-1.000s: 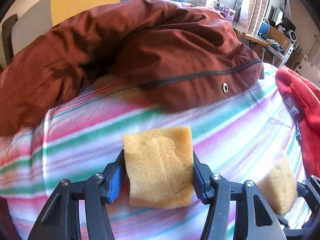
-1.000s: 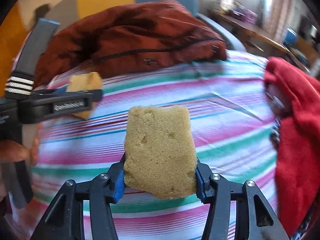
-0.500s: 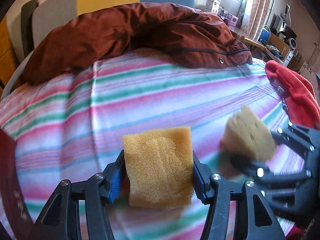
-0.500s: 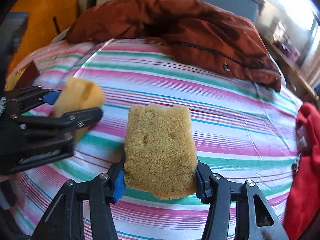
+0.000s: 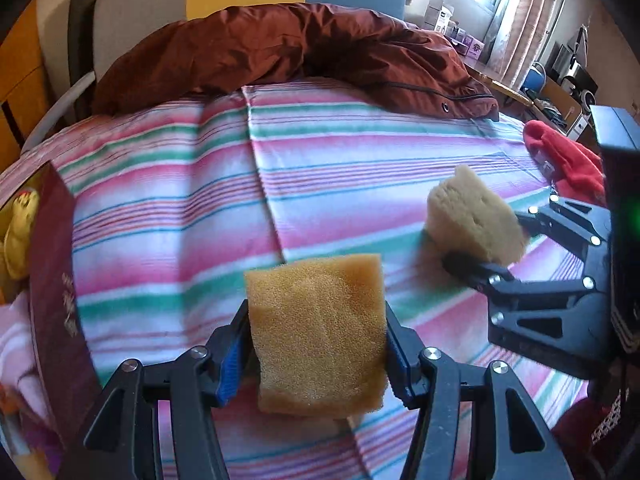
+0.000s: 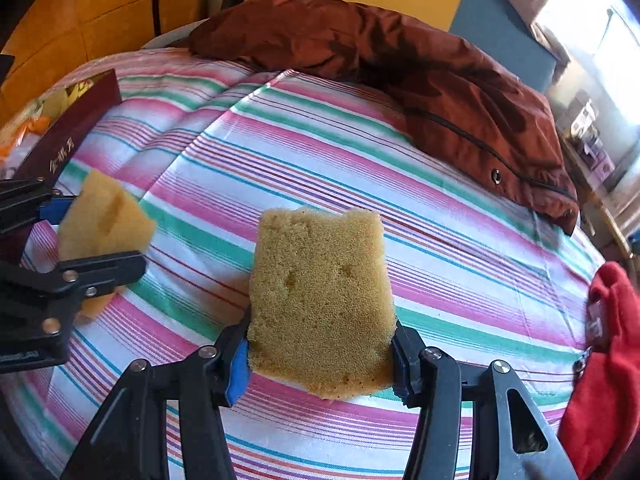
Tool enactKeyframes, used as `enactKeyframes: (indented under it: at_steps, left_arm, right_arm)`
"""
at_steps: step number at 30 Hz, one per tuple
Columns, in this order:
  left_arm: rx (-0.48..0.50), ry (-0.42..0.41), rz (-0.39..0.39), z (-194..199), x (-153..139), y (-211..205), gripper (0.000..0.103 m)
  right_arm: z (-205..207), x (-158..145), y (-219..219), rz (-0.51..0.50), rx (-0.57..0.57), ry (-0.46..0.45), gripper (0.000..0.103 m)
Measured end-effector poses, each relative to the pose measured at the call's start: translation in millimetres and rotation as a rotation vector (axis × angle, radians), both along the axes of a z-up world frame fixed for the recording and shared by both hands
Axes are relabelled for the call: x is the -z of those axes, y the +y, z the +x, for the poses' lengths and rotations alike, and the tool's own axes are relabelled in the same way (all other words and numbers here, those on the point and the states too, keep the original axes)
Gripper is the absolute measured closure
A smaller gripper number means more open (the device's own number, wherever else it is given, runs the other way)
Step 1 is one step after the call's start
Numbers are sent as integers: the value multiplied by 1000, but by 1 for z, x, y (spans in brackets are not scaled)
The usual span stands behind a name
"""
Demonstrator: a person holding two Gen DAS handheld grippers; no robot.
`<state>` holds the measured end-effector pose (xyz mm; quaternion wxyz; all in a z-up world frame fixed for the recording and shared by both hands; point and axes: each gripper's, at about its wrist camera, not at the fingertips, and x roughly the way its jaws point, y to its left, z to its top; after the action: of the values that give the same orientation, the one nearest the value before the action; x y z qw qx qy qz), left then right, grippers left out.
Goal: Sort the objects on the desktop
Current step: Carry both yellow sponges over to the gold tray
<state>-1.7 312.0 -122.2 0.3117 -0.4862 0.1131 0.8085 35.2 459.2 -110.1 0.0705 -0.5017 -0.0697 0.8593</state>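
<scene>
My left gripper (image 5: 314, 364) is shut on an orange-yellow sponge (image 5: 318, 332), held above the striped bedspread (image 5: 200, 208). My right gripper (image 6: 320, 354) is shut on a paler, pitted yellow sponge (image 6: 320, 296), also above the spread. Each gripper shows in the other's view: the right gripper (image 5: 480, 240) with its sponge (image 5: 472, 216) at the right of the left wrist view, the left gripper (image 6: 70, 240) with its sponge (image 6: 102, 220) at the left of the right wrist view. A dark red box (image 5: 56, 292) with gold lettering stands at the left edge.
A rust-brown jacket (image 5: 288, 48) lies heaped across the far side of the bed. A red garment (image 6: 604, 364) sits at the right edge. Yellow and orange items (image 5: 18, 236) lie in or behind the box (image 6: 68, 132). A chair back (image 5: 84, 40) and cluttered desk (image 5: 552, 92) stand beyond.
Both grippers have swung leftward over the bed with their sponges still held. The dark red box has come into view at the left, and the jacket and red garment have receded.
</scene>
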Motion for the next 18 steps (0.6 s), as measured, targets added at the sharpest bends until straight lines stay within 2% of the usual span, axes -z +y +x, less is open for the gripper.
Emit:
enactKeyframes:
  at_steps: [9, 18]
  left_arm:
    - [-20, 5, -3, 9, 2, -20, 44]
    - [-11, 11, -12, 19, 0, -31, 44]
  right_arm:
    - [-3, 1, -21, 73, -47, 10, 47]
    - [-3, 1, -42, 93, -103, 19, 47]
